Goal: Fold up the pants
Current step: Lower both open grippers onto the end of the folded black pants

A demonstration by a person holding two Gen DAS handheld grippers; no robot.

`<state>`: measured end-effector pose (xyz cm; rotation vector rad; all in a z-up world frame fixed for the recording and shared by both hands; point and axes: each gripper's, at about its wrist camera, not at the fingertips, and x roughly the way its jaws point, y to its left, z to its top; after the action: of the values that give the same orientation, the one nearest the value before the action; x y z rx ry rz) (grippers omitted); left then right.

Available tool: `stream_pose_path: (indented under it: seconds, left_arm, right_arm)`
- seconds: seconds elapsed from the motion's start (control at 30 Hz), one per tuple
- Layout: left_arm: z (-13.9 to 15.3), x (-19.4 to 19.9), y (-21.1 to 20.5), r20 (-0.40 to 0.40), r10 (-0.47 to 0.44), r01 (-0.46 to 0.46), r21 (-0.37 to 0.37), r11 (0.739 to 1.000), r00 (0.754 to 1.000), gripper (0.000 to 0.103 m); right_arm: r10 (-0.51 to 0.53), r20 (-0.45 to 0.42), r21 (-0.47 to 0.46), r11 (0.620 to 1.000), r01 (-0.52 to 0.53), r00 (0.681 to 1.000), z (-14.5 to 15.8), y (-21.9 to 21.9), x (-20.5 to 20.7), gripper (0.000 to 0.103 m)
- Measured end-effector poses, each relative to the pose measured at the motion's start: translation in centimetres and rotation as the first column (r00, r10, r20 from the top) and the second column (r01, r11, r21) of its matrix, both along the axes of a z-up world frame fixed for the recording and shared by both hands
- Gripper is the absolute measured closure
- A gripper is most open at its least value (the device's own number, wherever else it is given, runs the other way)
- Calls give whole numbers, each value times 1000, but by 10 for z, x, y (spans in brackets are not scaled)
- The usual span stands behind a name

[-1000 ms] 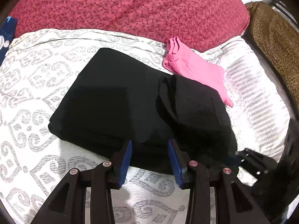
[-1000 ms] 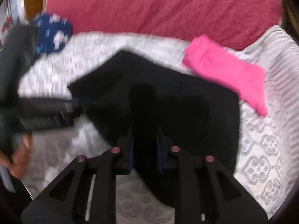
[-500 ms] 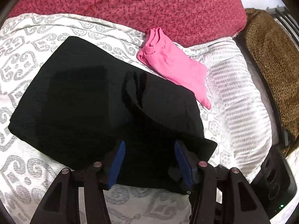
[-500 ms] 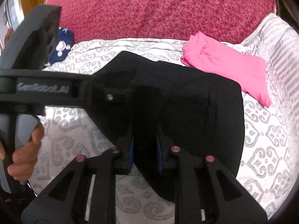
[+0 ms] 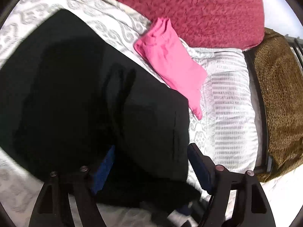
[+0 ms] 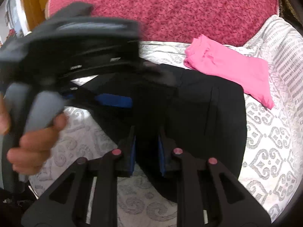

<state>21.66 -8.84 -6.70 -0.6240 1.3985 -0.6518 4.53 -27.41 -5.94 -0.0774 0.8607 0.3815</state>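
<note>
Most of the folding looks done in your left wrist view: the black pants (image 5: 94, 104) lie on the patterned bedspread (image 5: 233, 113) as a compact dark slab with at least one layer doubled over on the right side. Your left tool (image 5: 151, 167) has just been spreading its jaws, and they now stand wide with the near edge of the pants between them; the blue pads do not seem to press the cloth, so I judge it released. What is left is likely one more fold or a final smoothing. The black fabric swallows its own creases, so you cannot count the layers, and the lower edge is cut off behind the tool. A pink garment (image 5: 170, 66) lies just beside the far corner of the pants, near the red blanket (image 5: 189, 9).

One grip shows in your right wrist view: the right tool (image 6: 146, 151) is clamped narrow on a raised ridge of the pants near their front edge, the rest spread flat on the bed toward the pink garment. Your left hand (image 6: 34, 141) and its tool cross the left side as a blur and hide that part of the pants. Whether the pinched ridge is the waistband or a hem, I cannot tell.
</note>
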Motion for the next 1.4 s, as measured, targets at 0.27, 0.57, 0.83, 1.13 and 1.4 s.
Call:
stream_pose_path:
  seconds: [0.27, 0.57, 0.83, 1.13, 1.4]
  left_arm:
    - [12, -1, -29, 168, -130, 94, 207, 974, 977, 86]
    - [85, 6, -17, 372, -288, 129, 396, 909, 883, 86]
    - [96, 32, 37, 393, -328, 78, 533, 842, 859, 84]
    - [32, 37, 81, 330, -278, 53, 554, 831, 902, 81]
    - [26, 38, 81, 349, -338, 23, 666, 746, 874, 41]
  right_arm:
    - [16, 6, -15, 1000, -15, 1000, 5, -7, -7, 78]
    - [-137, -15, 152, 979, 138, 990, 33, -84, -29, 46]
    - [-331, -169, 97, 932, 350, 928, 7, -100, -2, 44]
    - [-255, -327, 204, 921, 332, 910, -19, -80, 18, 44]
    - [-248, -338, 208, 921, 329, 908, -21, -78, 25, 44]
